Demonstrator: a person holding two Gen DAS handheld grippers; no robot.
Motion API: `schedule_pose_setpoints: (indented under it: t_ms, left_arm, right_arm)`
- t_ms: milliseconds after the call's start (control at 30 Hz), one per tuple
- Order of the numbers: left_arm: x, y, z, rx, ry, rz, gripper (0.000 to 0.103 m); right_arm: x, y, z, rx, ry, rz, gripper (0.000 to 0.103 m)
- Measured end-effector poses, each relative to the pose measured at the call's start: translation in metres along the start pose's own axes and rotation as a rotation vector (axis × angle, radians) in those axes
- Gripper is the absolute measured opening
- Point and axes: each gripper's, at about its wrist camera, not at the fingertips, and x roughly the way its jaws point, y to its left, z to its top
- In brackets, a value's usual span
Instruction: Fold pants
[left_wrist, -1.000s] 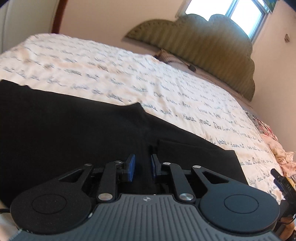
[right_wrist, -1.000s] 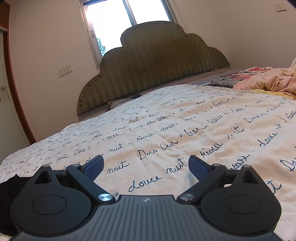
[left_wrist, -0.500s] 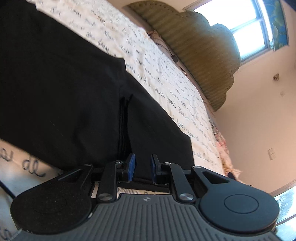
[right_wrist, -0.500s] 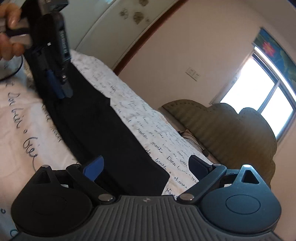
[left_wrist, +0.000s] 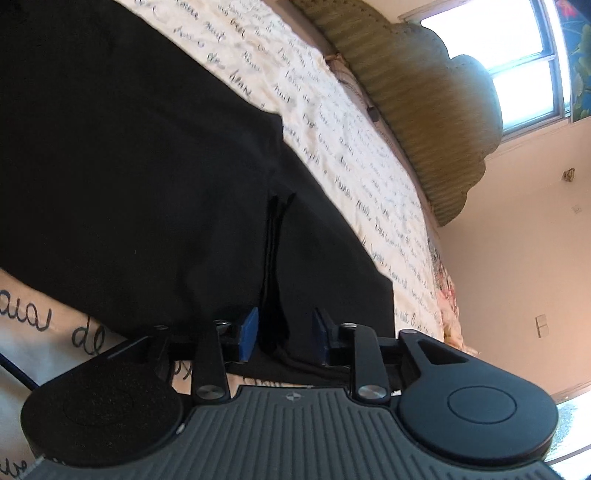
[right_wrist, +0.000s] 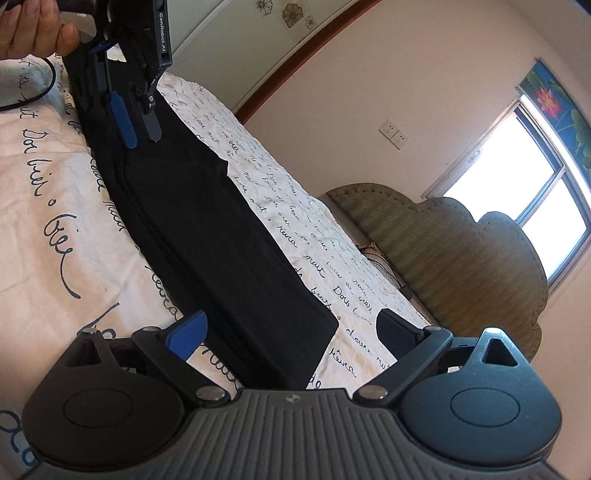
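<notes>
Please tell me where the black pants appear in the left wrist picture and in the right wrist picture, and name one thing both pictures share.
Left wrist view: the black pants fill the left and centre, reaching down to the left gripper.
Right wrist view: the pants run as a long diagonal band from upper left to the right gripper at bottom centre.
Shared landmark: the green headboard under the window.

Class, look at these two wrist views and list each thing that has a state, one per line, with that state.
pants: lying flat on the bed, folded lengthwise into a long strip
left gripper: jaws just opened, part open, pants edge between them
right gripper: open wide, at the pants' near end
window: bright with daylight
</notes>
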Motion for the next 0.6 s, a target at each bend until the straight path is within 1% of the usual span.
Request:
schedule_pose_setpoints:
  t_ms: [33,67,133,267,400,533,600]
  left_arm:
    - [0.003,0.000,0.000,-0.003,0.016,-0.009,0.038]
    - [0.006,0.000,-0.001,-0.008,0.031,-0.026,0.041]
    - [0.010,-0.003,0.000,0.001,0.023,-0.024,0.044]
    - [0.015,-0.002,0.000,-0.015,0.021,-0.008,0.044]
    - [0.005,0.000,-0.001,0.001,0.030,-0.001,0.045]
    - [0.015,-0.002,0.006,-0.029,0.038,0.005,0.045]
    - [0.022,-0.008,0.008,-0.026,0.043,0.010,0.046]
  right_arm:
    - [0.001,0.001,0.000,0.001,0.002,0.003,0.099]
    - [0.001,0.001,0.000,0.003,0.003,0.004,0.099]
    - [0.002,0.000,0.000,0.007,0.003,0.007,0.099]
    - [0.000,-0.003,-0.001,0.017,0.002,0.000,0.099]
    - [-0.002,-0.007,-0.003,0.034,0.003,-0.010,0.099]
    - [-0.002,-0.010,-0.004,0.059,-0.001,-0.009,0.099]
    - [0.000,-0.009,-0.003,0.069,-0.002,-0.004,0.099]
